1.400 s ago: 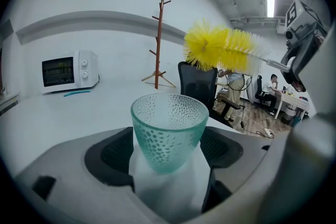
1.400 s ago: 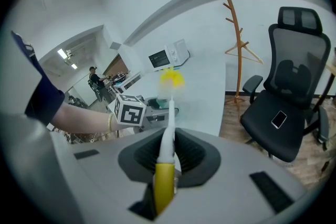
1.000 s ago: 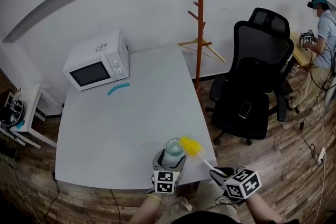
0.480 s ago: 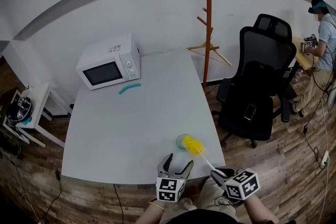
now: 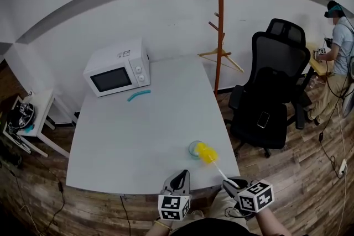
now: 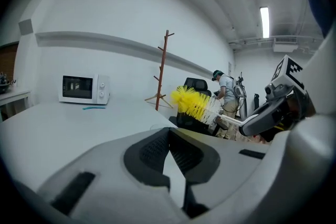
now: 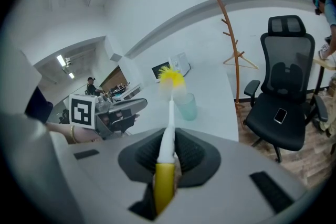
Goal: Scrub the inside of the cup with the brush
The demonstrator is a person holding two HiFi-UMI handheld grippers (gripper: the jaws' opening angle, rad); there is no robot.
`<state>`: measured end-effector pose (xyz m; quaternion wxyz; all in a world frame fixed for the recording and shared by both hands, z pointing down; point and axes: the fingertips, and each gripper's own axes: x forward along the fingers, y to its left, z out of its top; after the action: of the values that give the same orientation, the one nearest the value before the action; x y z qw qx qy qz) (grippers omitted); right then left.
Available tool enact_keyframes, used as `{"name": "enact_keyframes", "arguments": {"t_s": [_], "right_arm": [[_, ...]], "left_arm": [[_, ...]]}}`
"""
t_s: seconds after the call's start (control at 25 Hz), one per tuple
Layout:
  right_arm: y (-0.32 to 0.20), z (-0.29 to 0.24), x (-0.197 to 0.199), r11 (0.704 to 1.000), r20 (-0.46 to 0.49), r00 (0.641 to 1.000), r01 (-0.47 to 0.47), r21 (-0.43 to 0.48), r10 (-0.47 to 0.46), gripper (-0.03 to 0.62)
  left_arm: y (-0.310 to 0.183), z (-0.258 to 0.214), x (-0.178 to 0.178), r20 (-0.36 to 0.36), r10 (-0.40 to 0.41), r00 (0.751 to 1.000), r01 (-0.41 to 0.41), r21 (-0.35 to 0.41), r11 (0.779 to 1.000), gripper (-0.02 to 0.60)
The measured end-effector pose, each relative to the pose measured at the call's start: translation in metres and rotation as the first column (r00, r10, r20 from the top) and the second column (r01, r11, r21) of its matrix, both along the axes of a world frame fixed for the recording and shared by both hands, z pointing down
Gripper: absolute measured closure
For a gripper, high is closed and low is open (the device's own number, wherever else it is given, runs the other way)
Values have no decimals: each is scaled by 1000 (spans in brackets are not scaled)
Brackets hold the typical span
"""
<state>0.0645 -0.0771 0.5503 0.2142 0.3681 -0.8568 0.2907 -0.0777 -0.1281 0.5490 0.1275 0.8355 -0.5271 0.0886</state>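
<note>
A pale blue-green cup (image 5: pixel 194 147) stands upright on the white table (image 5: pixel 138 135) near its front right corner. The yellow bristle head of the brush (image 5: pixel 207 154) hovers at the cup's right rim, outside it. My right gripper (image 5: pixel 232 183) is shut on the brush's white and yellow handle (image 7: pixel 167 136); in the right gripper view the brush head (image 7: pixel 170 77) lies just above the cup (image 7: pixel 186 106). My left gripper (image 5: pixel 181 176) is at the table's front edge, apart from the cup, jaws shut with nothing between them (image 6: pixel 169 138).
A white microwave (image 5: pixel 117 73) and a teal curved object (image 5: pixel 139 96) sit at the table's far side. A wooden coat stand (image 5: pixel 219 19) and a black office chair (image 5: pixel 271 96) with a phone on its seat are to the right. A person (image 5: pixel 336 41) works at the far right.
My left gripper let go of the cup, drew back to the table's front edge and closed empty. The cup stayed standing on the table. The brush stayed beside the rim.
</note>
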Motion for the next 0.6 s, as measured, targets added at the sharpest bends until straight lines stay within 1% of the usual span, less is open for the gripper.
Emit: {"name": "enact_keyframes", "arguments": {"t_s": [0.2,0.32,0.6], "right_arm": [[-1,-2,-5,1000,-4,1000,-2,15,2,543],[-2,-4,-10,999,-22,1000,14,33,-13,543],[-2,-7,-19,998,-26,999,25,51,-23,543]], "left_arm": [[-1,-7,0,0,30,1000,-30,14,999,563],[-1,-8,1,10,45,999,-45,19,999,563],[2,-7,6,15,78,997,-78,12,997,563]]}}
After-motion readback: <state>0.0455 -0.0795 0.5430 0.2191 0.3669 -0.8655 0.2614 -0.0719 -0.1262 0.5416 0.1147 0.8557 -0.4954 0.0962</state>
